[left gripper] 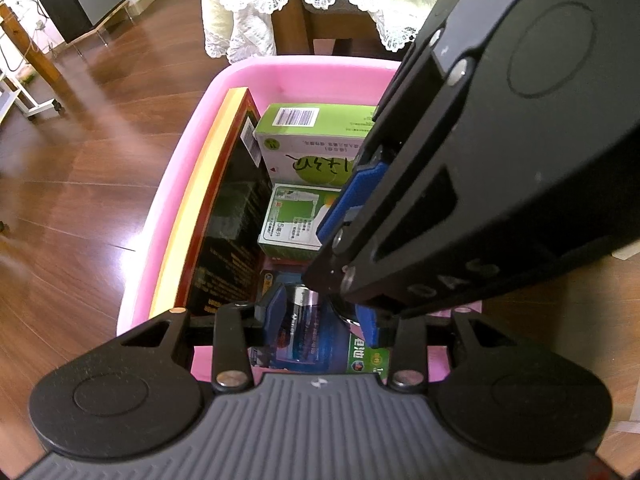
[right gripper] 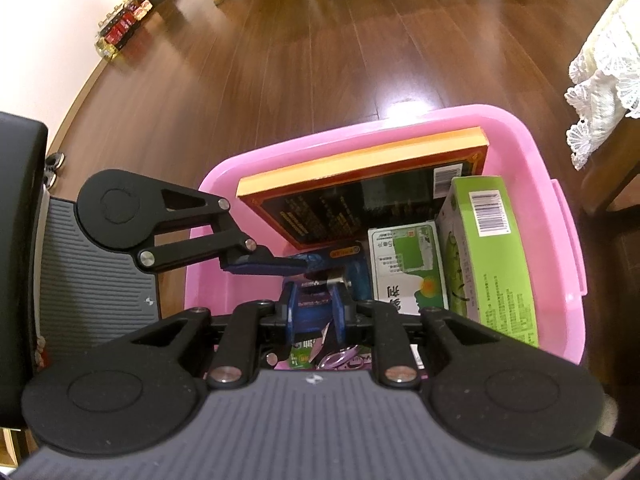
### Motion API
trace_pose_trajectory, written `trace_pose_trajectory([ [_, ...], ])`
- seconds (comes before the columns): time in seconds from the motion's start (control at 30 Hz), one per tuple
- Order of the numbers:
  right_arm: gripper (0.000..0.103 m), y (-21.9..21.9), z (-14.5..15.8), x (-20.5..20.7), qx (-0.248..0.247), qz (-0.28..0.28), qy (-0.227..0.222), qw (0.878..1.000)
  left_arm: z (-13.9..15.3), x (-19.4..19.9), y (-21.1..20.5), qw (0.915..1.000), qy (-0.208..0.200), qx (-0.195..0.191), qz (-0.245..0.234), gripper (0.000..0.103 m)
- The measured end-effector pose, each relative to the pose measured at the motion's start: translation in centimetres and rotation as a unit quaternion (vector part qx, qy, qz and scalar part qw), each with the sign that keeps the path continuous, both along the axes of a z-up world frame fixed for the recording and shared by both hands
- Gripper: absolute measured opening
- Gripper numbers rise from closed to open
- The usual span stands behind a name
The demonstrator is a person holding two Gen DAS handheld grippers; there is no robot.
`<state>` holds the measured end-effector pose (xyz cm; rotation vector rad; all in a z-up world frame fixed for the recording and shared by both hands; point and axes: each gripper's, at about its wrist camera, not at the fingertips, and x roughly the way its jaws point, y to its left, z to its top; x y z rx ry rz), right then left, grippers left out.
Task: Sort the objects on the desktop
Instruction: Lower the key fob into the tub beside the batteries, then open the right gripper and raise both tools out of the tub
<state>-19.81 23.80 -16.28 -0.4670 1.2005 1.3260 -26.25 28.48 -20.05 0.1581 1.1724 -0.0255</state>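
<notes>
The pink bin stands on the brown wood floor, and both tongs reach down into it, so the sorted things seem to go in here. At nine o'clock in the left wrist view, a flat dark book with a yellow edge stands on its side against the bin wall, most likely so it takes up little room. Just beside it, toward twelve o'clock, lies one big green box, and one small green and white box sits right below it. At six o'clock the left tongs are open wide, with a battery in its pack sitting between the blue pads; the pads do not seem to squeeze it, so it may be just let go or about to be picked. The right tongs come in from two o'clock and cover much of the bin. In the right wrist view the right tongs stand partly open around the blue and purple pack, but whether they pinch it cannot be told. Some torn purple wrapper lies at six o'clock. Counted up: one bin, one book, two boxes, one battery pack, two tongs.
</notes>
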Motion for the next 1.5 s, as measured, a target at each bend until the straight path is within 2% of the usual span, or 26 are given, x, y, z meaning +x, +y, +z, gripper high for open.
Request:
trace_pose_trajectory([
  [0.6, 0.017, -1.4, 1.7, 1.5, 0.033, -0.033, -0.008, 0.999, 2.2, 0.9, -0.8, 0.9994, -0.002, 0.034, -0.001, 0.051],
  [0.9, 0.022, -2.3, 2.5, 2.5, 0.05, -0.056, -0.007, 0.997, 3.3, 1.6, -2.4, 0.9986, -0.001, 0.052, -0.008, 0.057],
  [1.2, 0.037, -3.3, 3.1, 3.5, 0.069, -0.084, -0.005, 0.994, 4.4, 2.4, -3.4, 0.9975, -0.002, 0.069, -0.016, 0.066],
  [1.37, 0.055, -3.9, 3.7, 4.2, 0.08, -0.106, -0.014, 0.991, 4.9, 3.0, -3.8, 0.9969, -0.007, 0.077, -0.019, 0.07],
  [1.43, 0.066, -4.2, 3.9, 4.6, 0.087, -0.116, -0.021, 0.989, 5.0, 3.2, -4.0, 0.9966, -0.008, 0.079, -0.02, 0.071],
  [1.5, 0.069, -4.5, 4.1, 4.9, 0.093, -0.128, -0.025, 0.987, 5.2, 3.4, -4.2, 0.9963, -0.008, 0.083, -0.023, 0.072],
])
